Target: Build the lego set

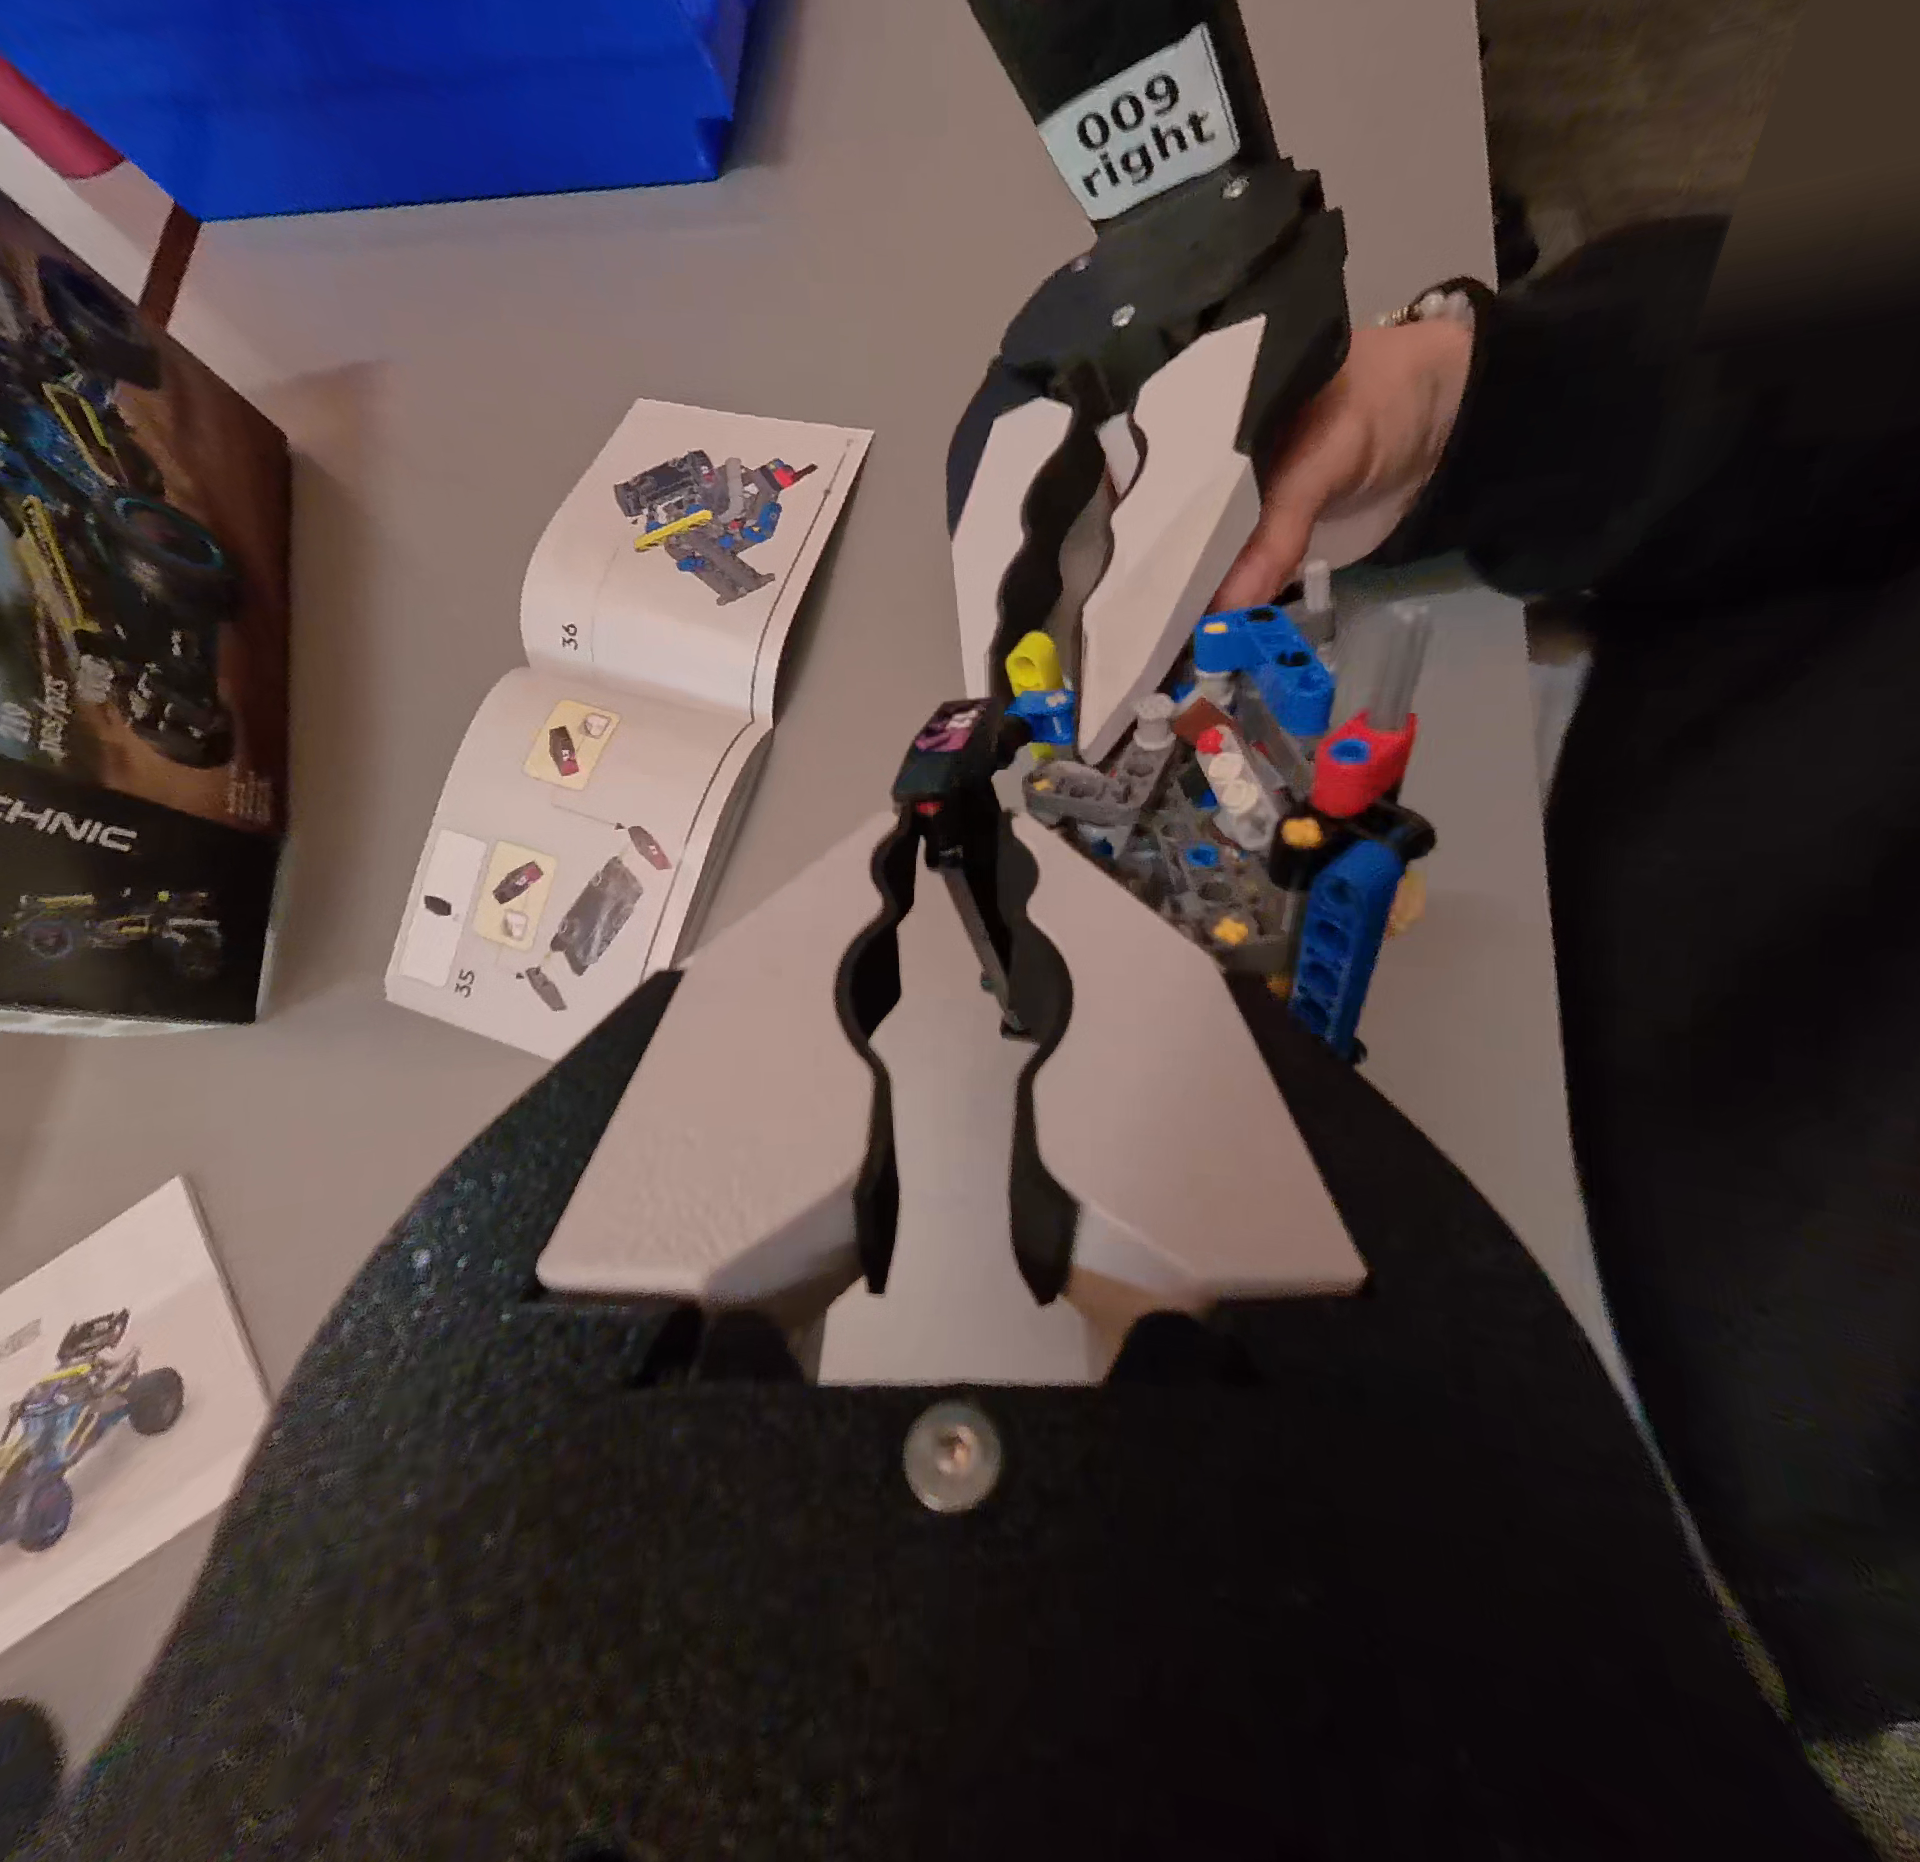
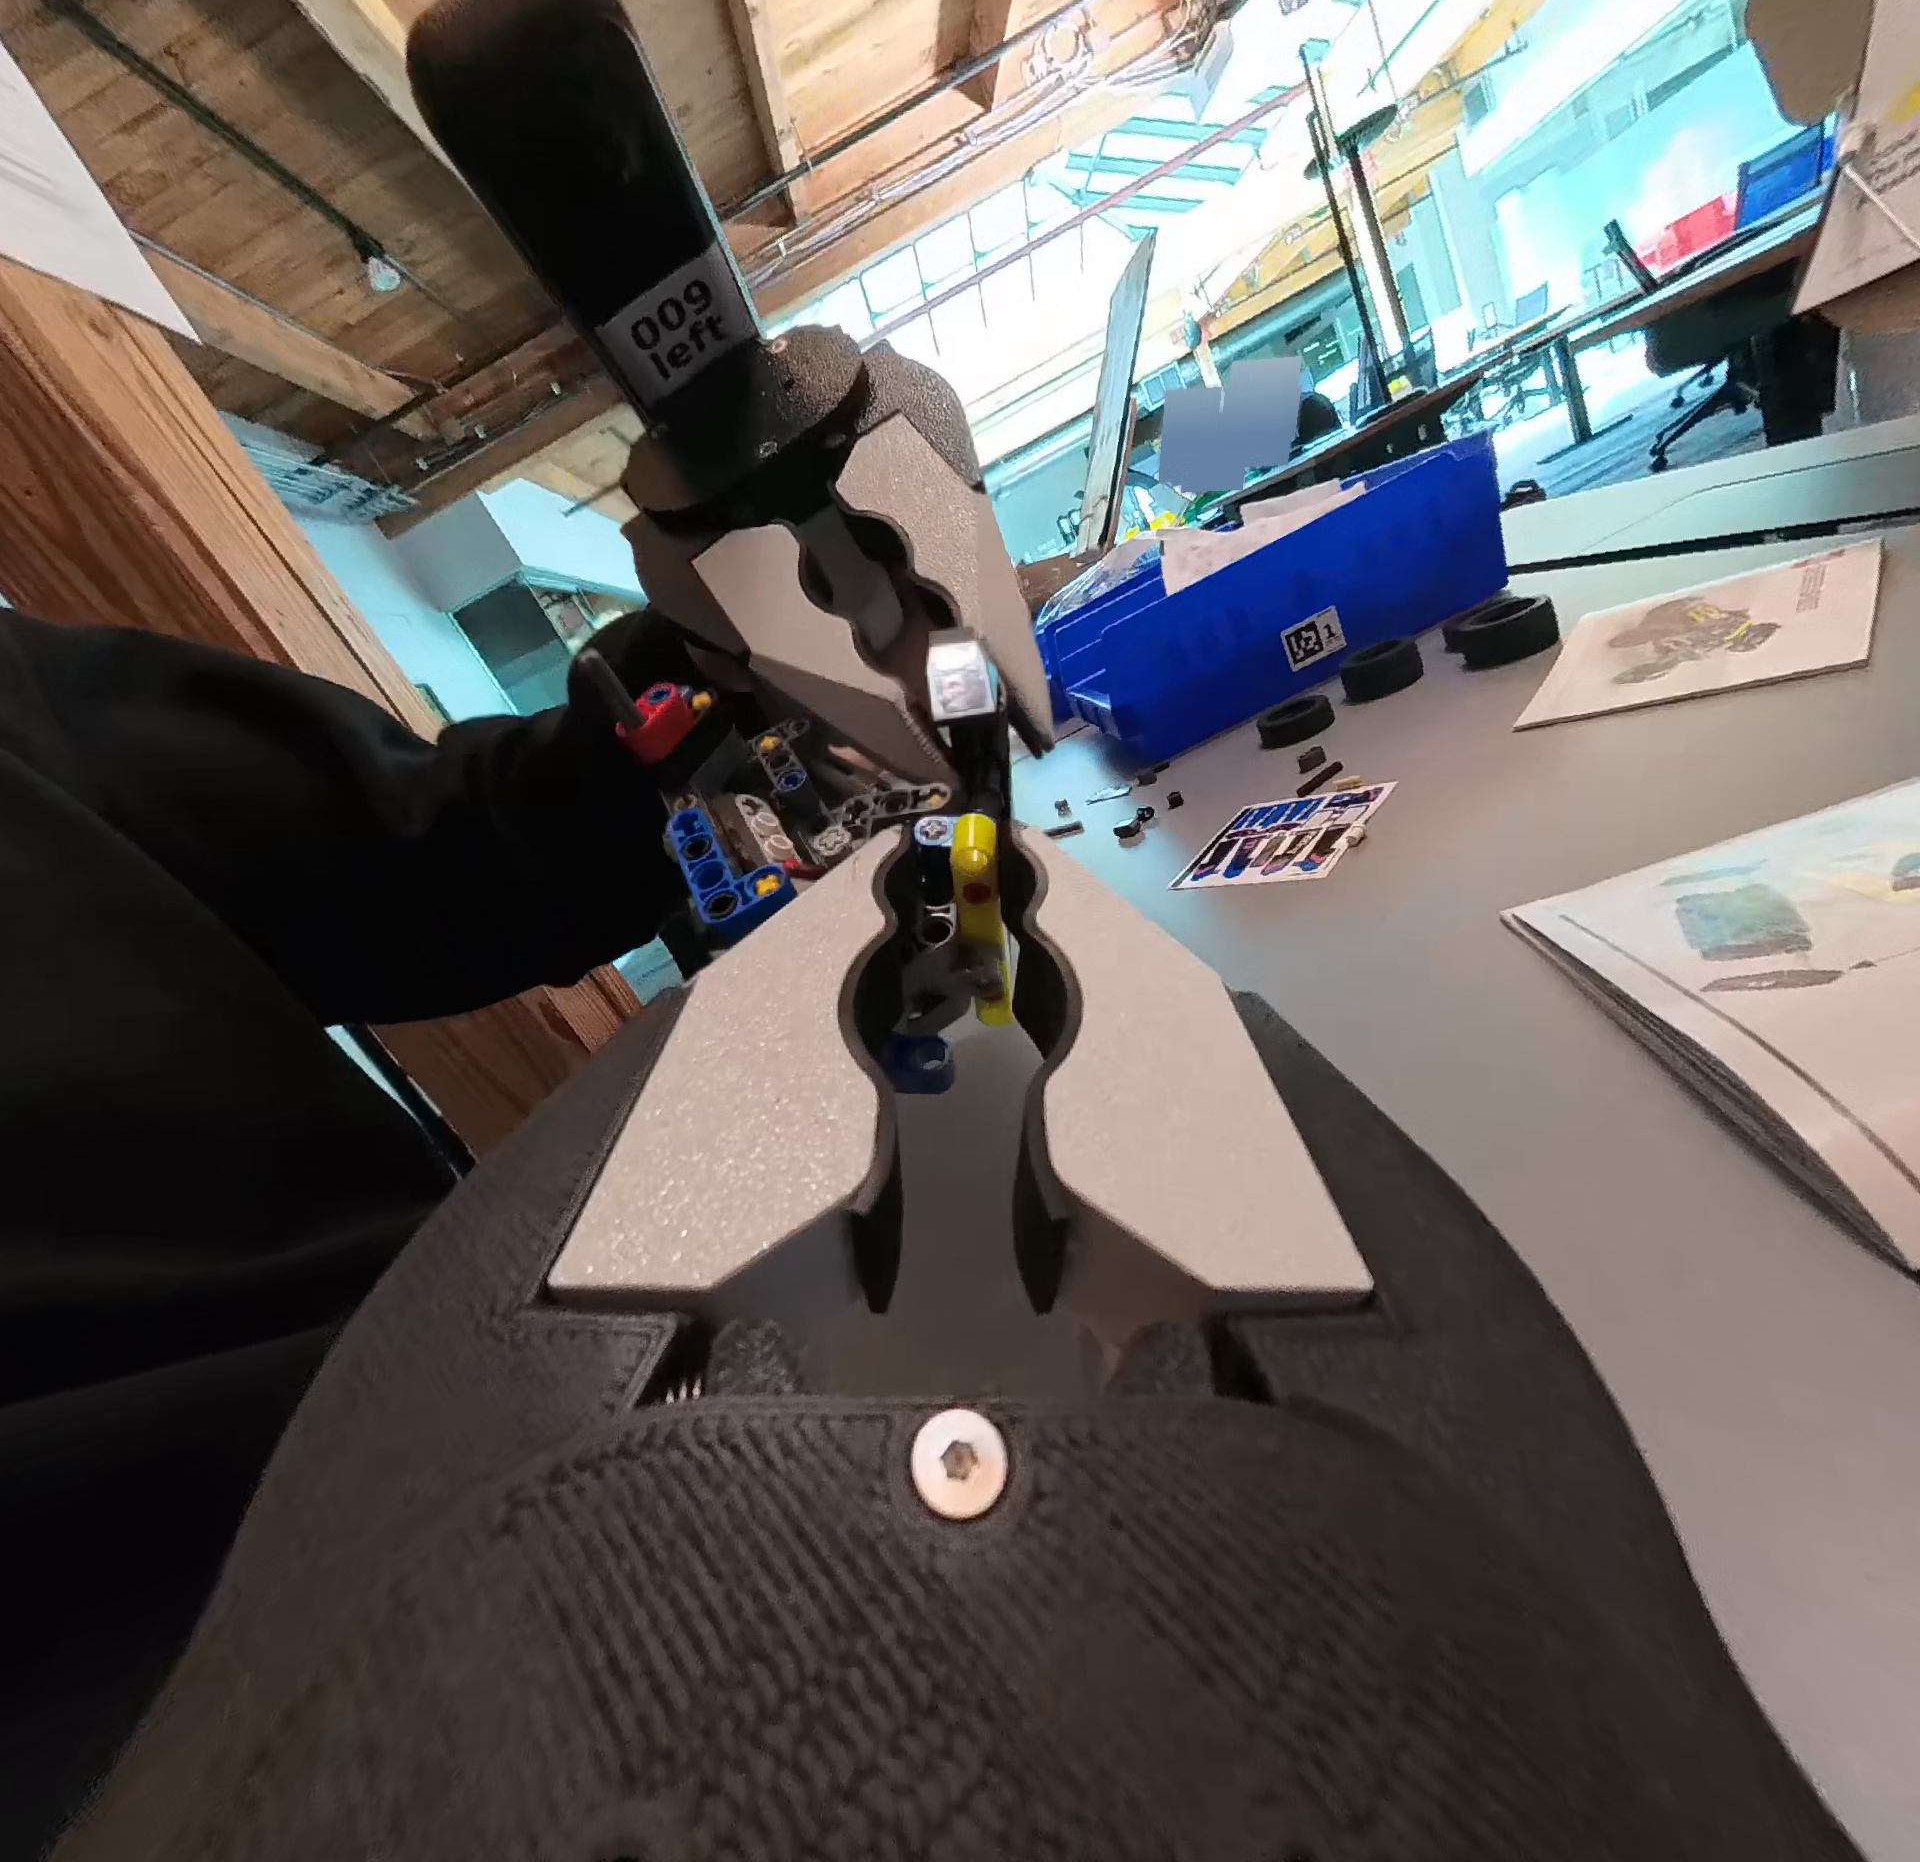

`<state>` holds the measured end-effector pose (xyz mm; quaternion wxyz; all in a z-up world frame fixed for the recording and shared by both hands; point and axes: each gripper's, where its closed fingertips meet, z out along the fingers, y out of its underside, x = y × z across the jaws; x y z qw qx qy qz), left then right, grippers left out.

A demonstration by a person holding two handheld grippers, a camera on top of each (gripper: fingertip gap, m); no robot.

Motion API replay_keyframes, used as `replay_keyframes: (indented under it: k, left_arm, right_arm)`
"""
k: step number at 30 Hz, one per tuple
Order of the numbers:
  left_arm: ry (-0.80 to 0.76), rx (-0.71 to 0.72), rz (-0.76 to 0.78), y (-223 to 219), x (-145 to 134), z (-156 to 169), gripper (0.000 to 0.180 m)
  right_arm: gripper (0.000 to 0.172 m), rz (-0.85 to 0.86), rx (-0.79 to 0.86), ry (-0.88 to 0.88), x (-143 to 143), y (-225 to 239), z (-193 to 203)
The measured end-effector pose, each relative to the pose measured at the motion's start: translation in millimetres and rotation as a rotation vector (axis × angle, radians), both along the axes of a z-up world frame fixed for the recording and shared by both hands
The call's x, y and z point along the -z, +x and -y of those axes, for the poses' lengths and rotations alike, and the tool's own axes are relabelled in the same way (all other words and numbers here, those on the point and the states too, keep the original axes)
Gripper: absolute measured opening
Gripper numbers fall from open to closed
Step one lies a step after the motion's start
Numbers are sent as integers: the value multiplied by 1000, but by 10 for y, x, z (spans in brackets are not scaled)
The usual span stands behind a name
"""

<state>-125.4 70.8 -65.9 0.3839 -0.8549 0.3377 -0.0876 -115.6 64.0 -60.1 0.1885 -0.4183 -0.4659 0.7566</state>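
Black left tool (image 1: 951,825) angles up, gripping black brick piece (image 1: 948,763).

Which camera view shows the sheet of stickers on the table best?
The right wrist view shows it best: the sticker sheet lies flat and unobstructed on the grey table, beyond the right claw, near small loose dark pieces. The left wrist view does not show it at all.

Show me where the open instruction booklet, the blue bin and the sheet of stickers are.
open instruction booklet (image 1: 582,763): left wrist view, on its lower page.
blue bin (image 2: 1299,617): right wrist view, on its front wall.
sheet of stickers (image 2: 1283,838): right wrist view, on its printed middle.
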Motion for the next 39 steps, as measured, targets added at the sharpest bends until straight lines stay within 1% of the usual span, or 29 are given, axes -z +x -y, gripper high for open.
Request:
replay_keyframes:
  k: [4,6,7,9,12,14,18,20,22,24,27,29,31,33,36,37,39]
  left_arm:
    - [104,21,-113,-26,24,-35,9]
    - [114,26,-178,-85,37,-28,9]
    - [114,9,-187,-121,19,-37,7]
    - [115,-13,-167,-119,-19,-50,7]
    - [136,-52,-202,-131,-5,-106,8]
    - [153,-67,-179,-106,-19,-140,7]
    - [177,-34,-117,-70,-23,-145,6]
    - [194,-11,-70,-47,-23,-136,6]
    - [217,-3,-64,-45,-13,-142,6]
    - [258,12,-66,-38,-65,-148,6]
    - [293,44,-136,-79,-92,-149,6]
    - [314,72,-108,-54,-129,-141,7]
    - [326,90,-93,-60,-144,-140,6]
    - [314,139,-171,-75,-71,-112,6]
    - [329,160,-273,-75,-42,-132,6]
    - [332,166,-290,-78,-46,-140,6]
    - [334,173,-293,-73,-65,-149,6]
  right_arm:
    - [12,-4,77,153,38,-12,-26]
    - [12,-2,98,166,43,-31,-40]
    - [12,-9,104,149,29,-35,-59]
    - [12,-24,96,97,-4,-29,-76]
    - [12,-19,85,65,-6,-31,-80]
    - [12,-34,79,33,-32,-7,-106]
    - [12,-48,68,38,-45,15,-83]
    - [13,-56,57,69,-47,29,-49]
    - [13,-47,76,113,-33,26,-60]
    - [13,-69,98,139,-74,33,-57]
    - [12,-68,175,247,-86,-10,-58]
    - [12,-84,230,320,-90,-26,-81]
    - [12,-97,258,326,-104,-45,-85]
    - [12,-50,232,384,31,-77,-39]
    - [12,-4,258,480,165,-136,-26]
    - [12,-9,272,499,166,-142,-30]
    - [11,-37,275,477,123,-123,-45]
